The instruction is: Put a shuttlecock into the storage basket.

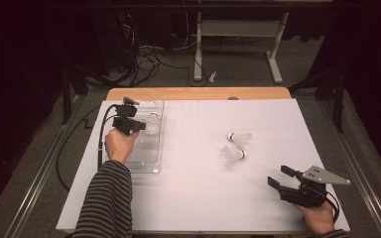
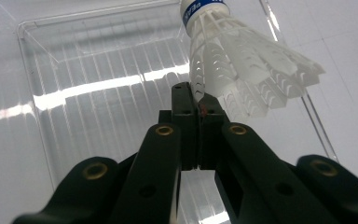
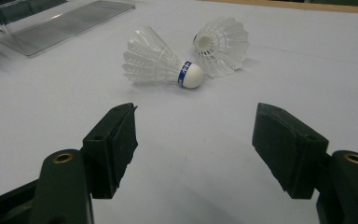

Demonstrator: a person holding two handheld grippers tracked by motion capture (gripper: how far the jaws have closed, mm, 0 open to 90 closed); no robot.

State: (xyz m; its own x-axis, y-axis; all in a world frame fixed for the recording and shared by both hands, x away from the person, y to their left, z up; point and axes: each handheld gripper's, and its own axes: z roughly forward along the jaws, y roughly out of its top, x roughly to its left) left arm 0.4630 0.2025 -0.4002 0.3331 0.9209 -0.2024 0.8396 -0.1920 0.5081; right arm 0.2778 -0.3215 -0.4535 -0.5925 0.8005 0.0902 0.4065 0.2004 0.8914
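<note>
At the left of the bench [image 1: 198, 198], which was covered by a white sheet, your left hand [image 1: 120, 145] came in from the near edge in a striped sleeve [image 1: 104, 203] and held the left gripper [image 1: 140, 125] over a clear plastic tray [image 1: 146, 161]. Its fingers [image 2: 186, 121] were clenched on the feather edge of a white shuttlecock [image 2: 242, 70] — pinched right at the rim of the skirt, with no gap between the pads. In the left gripper view that shuttlecock tilted up and away, its blue-banded cork end toward the top of the picture and its skirt fanning to the right, above the ribbed floor of the tray [image 2: 98, 93]. From above, the held shuttlecock [image 1: 152, 124] sat over the far half of the tray.

Toward the middle right of the bench, two more shuttlecocks lay on their sides, close together and well apart from the tray. The farther shuttlecock [image 1: 241, 138] had its cork to the left; the nearer shuttlecock [image 1: 233, 155] had its cork to the right.

At the near right corner, your right hand [image 1: 320, 215] held the right gripper [image 1: 278, 177] low over the white sheet — its fingers [image 3: 114, 144] were released, spread wide with nothing between them. In the right gripper view they pointed toward the pair, the nearer shuttlecock [image 3: 161, 63] in front and the farther shuttlecock [image 3: 223, 44] behind it.
</note>
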